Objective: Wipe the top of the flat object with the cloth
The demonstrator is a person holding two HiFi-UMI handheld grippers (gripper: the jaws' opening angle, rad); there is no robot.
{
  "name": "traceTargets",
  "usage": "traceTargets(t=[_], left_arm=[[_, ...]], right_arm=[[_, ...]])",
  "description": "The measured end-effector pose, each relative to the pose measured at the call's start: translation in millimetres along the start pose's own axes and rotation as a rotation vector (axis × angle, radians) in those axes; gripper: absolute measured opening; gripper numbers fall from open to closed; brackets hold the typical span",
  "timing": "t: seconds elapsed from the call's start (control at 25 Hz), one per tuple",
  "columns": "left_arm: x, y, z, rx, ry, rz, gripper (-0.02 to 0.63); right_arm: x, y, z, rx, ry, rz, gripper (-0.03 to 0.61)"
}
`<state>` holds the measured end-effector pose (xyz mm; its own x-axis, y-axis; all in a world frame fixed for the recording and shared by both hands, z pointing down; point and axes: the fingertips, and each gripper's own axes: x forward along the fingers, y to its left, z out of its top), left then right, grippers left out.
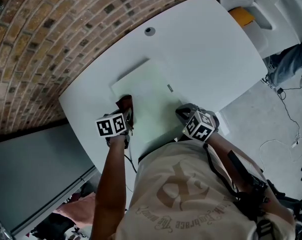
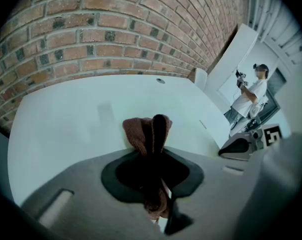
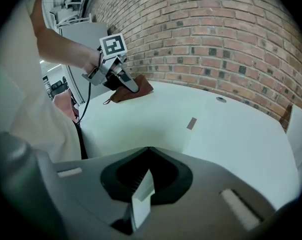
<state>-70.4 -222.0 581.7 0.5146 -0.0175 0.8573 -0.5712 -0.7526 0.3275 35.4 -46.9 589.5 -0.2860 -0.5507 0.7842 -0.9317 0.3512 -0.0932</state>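
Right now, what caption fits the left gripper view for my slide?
Left gripper clamps a brown cloth on the flat board, white table and brick wall beyond.

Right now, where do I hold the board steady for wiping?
Pinch its near right corner from the near side: the board lies flat and thin, so only the rim offers grip. The right gripper looks clamped there, clear of the cloth.

Brick wall — white table
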Motion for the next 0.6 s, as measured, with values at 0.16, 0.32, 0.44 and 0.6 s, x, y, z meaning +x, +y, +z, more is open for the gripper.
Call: traceTargets(t=[0.16, 0.32, 0.44, 0.6], left_arm=[[0.2, -0.7, 0.4, 0.008, 0.002, 0.002, 0.075], [-0.9, -1.5, 1.3, 0.006, -0.001, -0.003, 0.075], [-1.7, -2.0, 1.0, 0.0, -0.005, -0.009, 0.075], [-0.4, -4.2, 0.8, -0.003, -0.003, -0.016, 0.075]], right_arm=[[-7.1, -4.6, -8.6, 0.003, 0.014, -0.026, 0.012], [-13.6, -16.0, -15.6, 0.074, -0.002, -0.06, 0.075], [-14.7, -24.8, -20.9, 0.208, -0.035, -0.065, 0.135], [-12.5, -27.0, -27.1, 0.45, -0.082, 0.025, 0.153]])
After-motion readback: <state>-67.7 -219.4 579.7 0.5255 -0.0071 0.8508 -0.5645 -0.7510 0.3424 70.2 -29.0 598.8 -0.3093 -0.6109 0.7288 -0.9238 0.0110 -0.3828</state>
